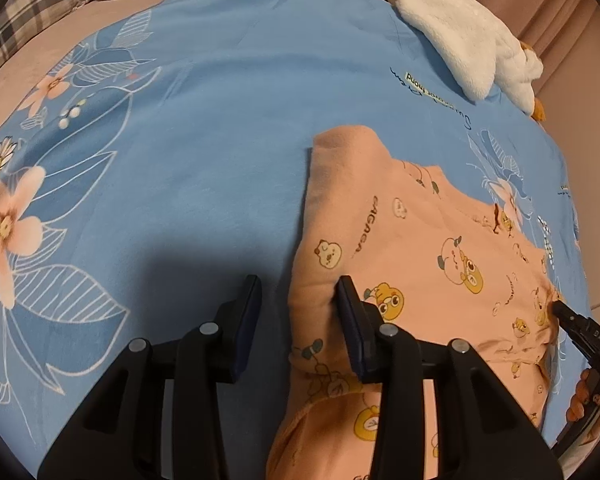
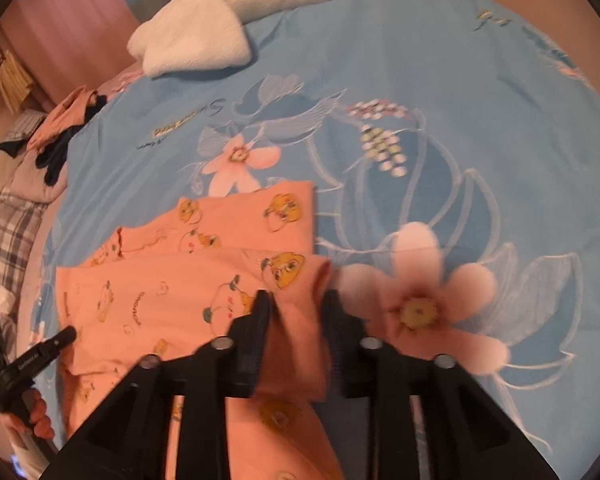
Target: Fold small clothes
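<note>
Left wrist fisheye: rides the left gripper [image 1: 298,292], looks down steeply along its jaws, close over the bed [image 1: 220,80]; faces the far edge. Right wrist fisheye: rides the right gripper [image 2: 296,304], same downward tilt, equally close. Shared: the peach garment [image 1: 420,240] [image 2: 160,288], white plush toy [image 1: 460,40] [image 2: 204,36], and each other's gripper.

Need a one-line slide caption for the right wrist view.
Right gripper straddling a fold of the orange cartoon-print cotton garment on the blue floral bedsheet, white plush toy behind.
</note>
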Demonstrator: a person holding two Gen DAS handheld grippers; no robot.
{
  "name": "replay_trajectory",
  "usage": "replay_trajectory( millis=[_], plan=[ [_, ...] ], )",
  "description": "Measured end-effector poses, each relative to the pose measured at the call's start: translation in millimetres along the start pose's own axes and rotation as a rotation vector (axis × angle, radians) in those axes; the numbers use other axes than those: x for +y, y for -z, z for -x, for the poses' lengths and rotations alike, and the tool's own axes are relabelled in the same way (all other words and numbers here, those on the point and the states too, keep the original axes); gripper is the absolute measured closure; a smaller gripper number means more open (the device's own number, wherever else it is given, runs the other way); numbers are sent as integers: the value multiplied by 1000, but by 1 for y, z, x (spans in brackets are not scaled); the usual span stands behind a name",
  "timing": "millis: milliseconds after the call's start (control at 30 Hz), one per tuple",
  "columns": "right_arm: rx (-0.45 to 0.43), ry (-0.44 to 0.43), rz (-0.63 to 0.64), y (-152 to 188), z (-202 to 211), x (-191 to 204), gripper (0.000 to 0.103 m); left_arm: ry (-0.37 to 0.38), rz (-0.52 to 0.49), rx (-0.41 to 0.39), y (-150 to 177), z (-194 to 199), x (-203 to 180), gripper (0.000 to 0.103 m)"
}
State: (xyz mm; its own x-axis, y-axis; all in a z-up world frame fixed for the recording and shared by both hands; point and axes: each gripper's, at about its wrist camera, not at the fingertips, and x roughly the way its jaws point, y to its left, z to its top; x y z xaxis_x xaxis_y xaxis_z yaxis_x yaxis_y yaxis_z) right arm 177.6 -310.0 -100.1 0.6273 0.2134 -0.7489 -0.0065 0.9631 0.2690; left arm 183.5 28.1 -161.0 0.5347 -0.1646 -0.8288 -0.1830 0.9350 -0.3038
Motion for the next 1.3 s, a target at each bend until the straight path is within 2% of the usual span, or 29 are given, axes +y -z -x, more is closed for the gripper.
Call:
replay_trajectory(
  millis=[100,233,400,700,833,900,933,1000,1033,1067,1200,1300],
  plan=[
    [0,-22,-21,4,7,-7,72,0,2,-5,4,4,3,64],
    [41,-51,-8,14,1,-4,72,7,5,-9,10,6,5,62],
    [81,-27,5,23,-15,2,72,9,9,-12,13,8,7,62],
    [33,35,58,30,-19,13,72,-20,10,-9,16,10,4,61],
    [37,74,58,27,-10,16,72,-52,-16,-5,25,25,1,56],
    [-3,86,72,27,8,21,72,-76,-45,-45,30,43,-1,54],
    [-20,87,84,29,18,24,71,-84,-51,-62,32,51,0,48],
    [-60,70,110,36,42,32,51,-70,-56,-113,40,75,2,39],
    [-87,51,118,41,53,36,37,-58,-59,-135,43,84,3,37],
    [-117,27,128,47,66,40,32,-45,-64,-157,48,94,4,36],
    [-162,-54,169,74,103,54,32,-14,-73,-200,70,127,9,28],
    [-191,-79,181,93,121,59,31,20,-77,-202,91,142,15,25]
  ],
)
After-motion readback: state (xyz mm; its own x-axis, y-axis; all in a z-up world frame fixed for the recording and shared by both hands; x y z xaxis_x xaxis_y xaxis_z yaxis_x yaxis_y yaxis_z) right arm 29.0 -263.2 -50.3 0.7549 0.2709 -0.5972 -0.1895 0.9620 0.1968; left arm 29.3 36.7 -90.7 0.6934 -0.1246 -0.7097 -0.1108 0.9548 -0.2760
